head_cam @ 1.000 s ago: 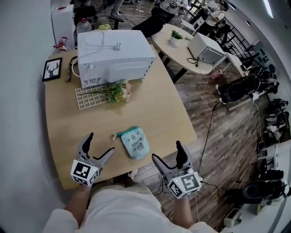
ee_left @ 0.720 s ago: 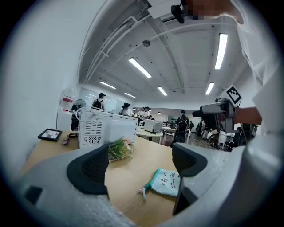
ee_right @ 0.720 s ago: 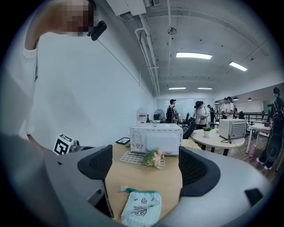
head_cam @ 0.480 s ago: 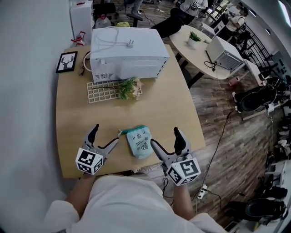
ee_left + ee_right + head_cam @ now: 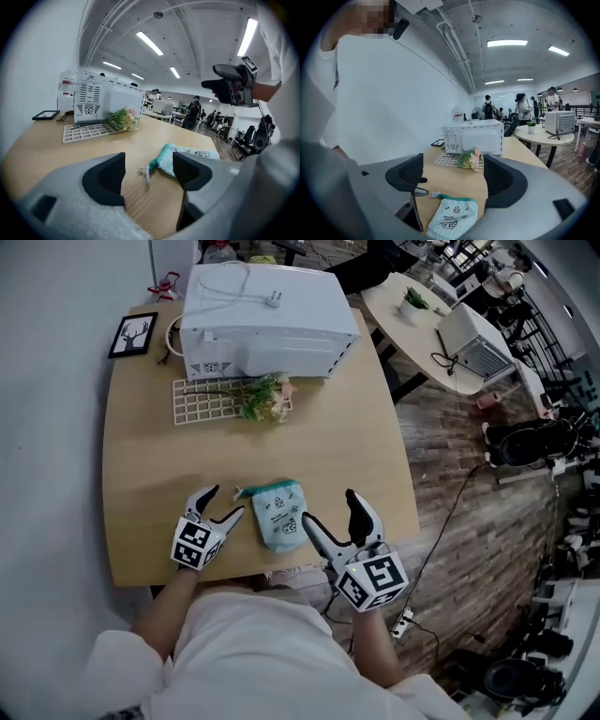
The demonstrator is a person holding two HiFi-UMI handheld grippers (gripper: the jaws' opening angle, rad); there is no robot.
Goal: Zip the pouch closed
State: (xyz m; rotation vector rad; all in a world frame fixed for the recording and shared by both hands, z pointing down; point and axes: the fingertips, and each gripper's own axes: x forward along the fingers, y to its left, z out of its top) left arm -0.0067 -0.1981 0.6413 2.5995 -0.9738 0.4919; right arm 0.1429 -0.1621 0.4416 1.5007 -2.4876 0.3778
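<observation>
The pouch [image 5: 278, 527] lies flat on the table [image 5: 141, 456] between my two grippers. Its teal zip edge is at the far end and runs crosswise, with the pull tab [image 5: 144, 172] sticking out at the left corner. My left gripper [image 5: 225, 503] is nearer that tab, which sits just ahead of its jaws. They have just been narrowing but stand apart, pinching nothing. My right gripper [image 5: 330, 508], its jaws also narrowing and empty, hovers just beside the pouch's right edge.
</observation>
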